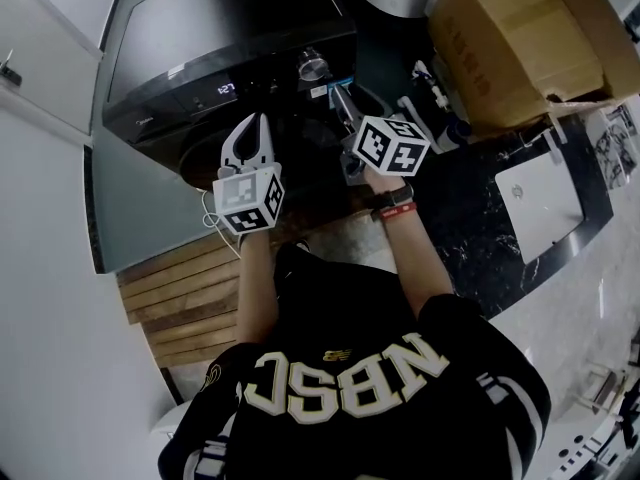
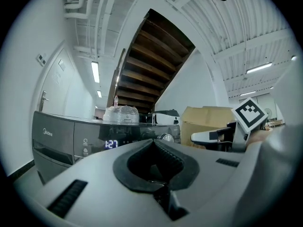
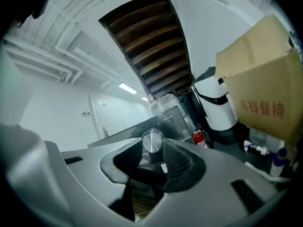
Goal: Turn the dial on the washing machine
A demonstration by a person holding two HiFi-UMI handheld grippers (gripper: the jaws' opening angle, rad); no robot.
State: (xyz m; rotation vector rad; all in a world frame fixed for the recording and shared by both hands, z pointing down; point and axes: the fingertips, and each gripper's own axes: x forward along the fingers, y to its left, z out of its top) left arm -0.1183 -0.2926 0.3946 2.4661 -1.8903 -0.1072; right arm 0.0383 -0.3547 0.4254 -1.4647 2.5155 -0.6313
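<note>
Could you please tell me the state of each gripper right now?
Left gripper: closed, empty.
Right gripper: open, lined up on the dial, not gripping it yet.

Washing machine (image 2: 57, 141): "Midea" logo on the front panel, left side of the left gripper view. Its lit display (image 2: 111, 144) reads "1:27"; the same lit digits sit upper middle in the head view. Cardboard box (image 3: 258, 89), right side of the right gripper view: red print "高档餐椅". Person's black shirt (image 1: 350, 378), bottom of the head view: big letters upside down to the camera, look like "NBSC". Fainter print on the box in the head view is unreadable.
</note>
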